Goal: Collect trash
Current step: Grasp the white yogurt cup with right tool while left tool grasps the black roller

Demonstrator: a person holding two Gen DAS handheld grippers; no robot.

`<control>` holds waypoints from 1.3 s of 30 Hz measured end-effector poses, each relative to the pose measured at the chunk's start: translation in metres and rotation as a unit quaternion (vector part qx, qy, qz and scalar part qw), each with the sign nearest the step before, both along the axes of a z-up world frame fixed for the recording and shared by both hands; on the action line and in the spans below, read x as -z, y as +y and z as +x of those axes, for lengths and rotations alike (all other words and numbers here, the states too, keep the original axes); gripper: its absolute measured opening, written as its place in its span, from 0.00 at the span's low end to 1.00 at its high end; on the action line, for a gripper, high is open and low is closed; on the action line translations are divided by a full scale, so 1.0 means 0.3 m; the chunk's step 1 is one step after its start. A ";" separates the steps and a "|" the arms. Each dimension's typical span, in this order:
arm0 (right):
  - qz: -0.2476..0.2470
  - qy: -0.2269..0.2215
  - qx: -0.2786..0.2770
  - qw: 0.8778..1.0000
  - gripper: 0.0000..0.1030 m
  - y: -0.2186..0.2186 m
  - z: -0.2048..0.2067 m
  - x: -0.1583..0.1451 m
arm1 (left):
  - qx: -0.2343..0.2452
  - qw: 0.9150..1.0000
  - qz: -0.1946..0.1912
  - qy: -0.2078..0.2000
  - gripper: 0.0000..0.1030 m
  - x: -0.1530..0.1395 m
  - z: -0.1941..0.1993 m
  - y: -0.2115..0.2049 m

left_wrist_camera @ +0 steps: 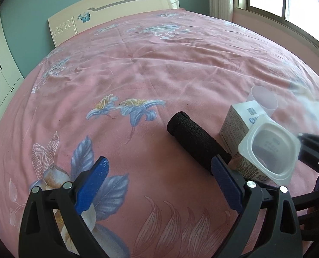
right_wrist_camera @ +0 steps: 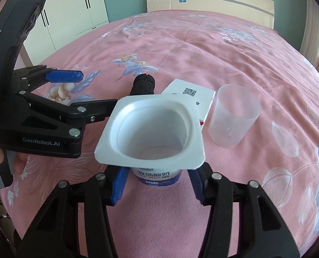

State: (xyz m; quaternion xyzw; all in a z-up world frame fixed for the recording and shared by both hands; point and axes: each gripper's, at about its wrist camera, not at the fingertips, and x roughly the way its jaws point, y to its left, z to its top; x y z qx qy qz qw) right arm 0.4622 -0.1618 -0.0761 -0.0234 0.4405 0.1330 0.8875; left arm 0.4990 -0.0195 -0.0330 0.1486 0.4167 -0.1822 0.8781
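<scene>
An empty white yogurt cup (right_wrist_camera: 150,133) with a blue label stands between the blue pads of my right gripper (right_wrist_camera: 157,182), which is shut on it just above the pink bedspread; it also shows in the left wrist view (left_wrist_camera: 269,150). My left gripper (left_wrist_camera: 161,182) is open and empty; its right finger lies against a black foam roll (left_wrist_camera: 193,137). In the right wrist view the left gripper (right_wrist_camera: 88,90) is at the left, next to the roll (right_wrist_camera: 143,85). A white carton (right_wrist_camera: 191,99) and a frosted plastic cup (right_wrist_camera: 234,116) sit behind the yogurt cup.
The bed (left_wrist_camera: 148,64) with its flowered pink cover fills both views. A cream headboard (left_wrist_camera: 112,10) stands at the far end, white wardrobes (right_wrist_camera: 73,6) at the left, a window (left_wrist_camera: 288,4) at the right.
</scene>
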 end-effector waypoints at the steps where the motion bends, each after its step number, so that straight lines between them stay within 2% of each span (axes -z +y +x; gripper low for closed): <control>1: 0.000 0.001 -0.003 1.000 0.51 0.002 0.006 0.002 | 0.000 1.000 0.004 -0.002 0.94 0.000 0.006 -0.007; 3: -0.002 -0.004 0.003 1.000 0.47 0.001 0.017 0.000 | 0.006 1.000 -0.001 0.005 0.94 0.003 0.019 -0.016; 6: 0.004 -0.011 0.000 1.000 0.47 0.002 0.026 -0.013 | 0.000 1.000 -0.006 0.007 0.94 0.002 0.034 -0.022; 12: -0.019 -0.016 0.007 1.000 0.46 -0.025 0.010 -0.025 | -0.004 1.000 -0.009 0.013 0.94 0.006 0.058 -0.058; 18: -0.019 -0.007 0.015 1.000 0.46 -0.090 0.009 -0.011 | -0.012 0.999 0.000 0.041 0.94 0.054 0.079 -0.117; 22: -0.020 -0.003 0.014 1.000 0.46 -0.106 0.015 0.005 | -0.027 0.997 -0.016 0.065 0.94 0.081 0.105 -0.121; 23: -0.018 -0.004 0.014 1.000 0.46 -0.111 0.015 0.004 | -0.029 0.997 -0.022 0.069 0.92 0.085 0.107 -0.123; 25: -0.017 -0.003 0.011 1.000 0.46 -0.113 0.016 0.004 | -0.014 0.996 -0.030 0.078 0.72 0.089 0.103 -0.142; 28: -0.017 -0.006 0.007 1.000 0.46 -0.119 0.010 -0.003 | -0.008 0.995 -0.043 0.094 0.52 0.091 0.092 -0.168; 30: -0.011 -0.008 0.012 1.000 0.46 -0.131 0.005 -0.011 | -0.012 0.995 -0.036 0.089 0.51 0.091 0.082 -0.179; 36: -0.005 -0.012 0.014 1.000 0.46 -0.156 -0.020 -0.027 | -0.026 0.992 -0.063 0.103 0.46 0.084 0.075 -0.145; 39: -0.007 -0.013 0.013 1.000 0.46 -0.158 -0.033 -0.033 | -0.024 0.993 -0.059 0.100 0.45 0.066 0.053 -0.139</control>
